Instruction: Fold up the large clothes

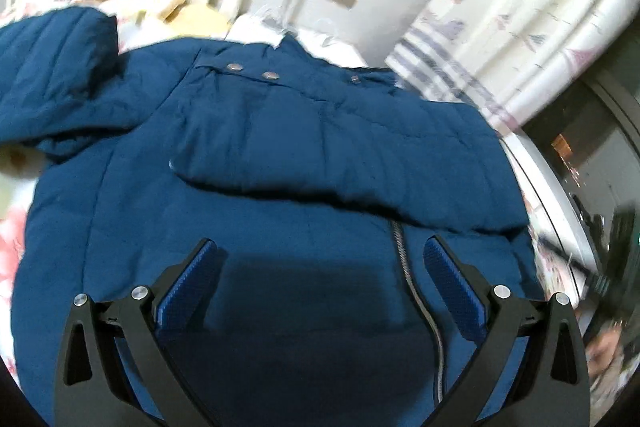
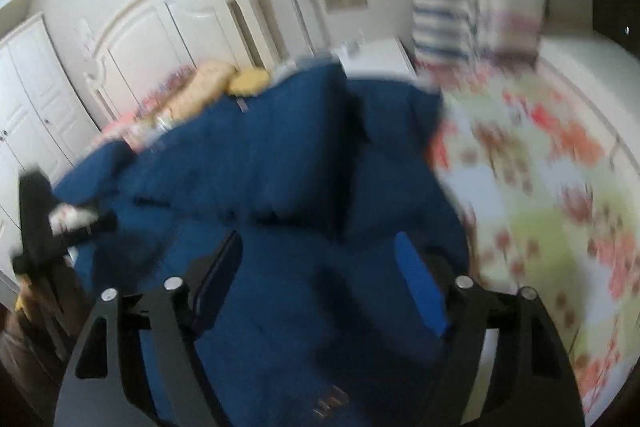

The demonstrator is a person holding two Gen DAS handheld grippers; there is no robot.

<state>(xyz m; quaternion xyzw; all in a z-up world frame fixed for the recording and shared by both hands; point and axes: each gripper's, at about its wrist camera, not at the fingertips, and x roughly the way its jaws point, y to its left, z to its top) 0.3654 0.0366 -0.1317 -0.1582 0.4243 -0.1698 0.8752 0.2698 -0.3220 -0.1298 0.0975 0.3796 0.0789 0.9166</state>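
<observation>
A dark blue quilted jacket point(image 1: 280, 131) lies spread on the bed with its zipper point(image 1: 404, 267) facing up. One sleeve point(image 1: 340, 167) is folded across the chest, below the collar snaps point(image 1: 264, 75). Another quilted part point(image 1: 56, 67) sticks out at the upper left. My left gripper point(image 1: 320, 247) hangs open just above the lower body of the jacket, with nothing between its blue pads point(image 1: 192, 287). The right wrist view is blurred. There my right gripper point(image 2: 318, 241) stands open over the jacket point(image 2: 280, 155), and its pads point(image 2: 420, 287) press on nothing.
The jacket rests on a floral bedsheet point(image 2: 540, 187). A white headboard point(image 2: 152, 39) and yellow pillows point(image 2: 248, 81) lie beyond it, with wardrobe doors point(image 2: 24, 87) at the left. A patterned curtain point(image 1: 520, 7) hangs at the right. A hand on a black handle point(image 2: 68, 219) shows at the left edge.
</observation>
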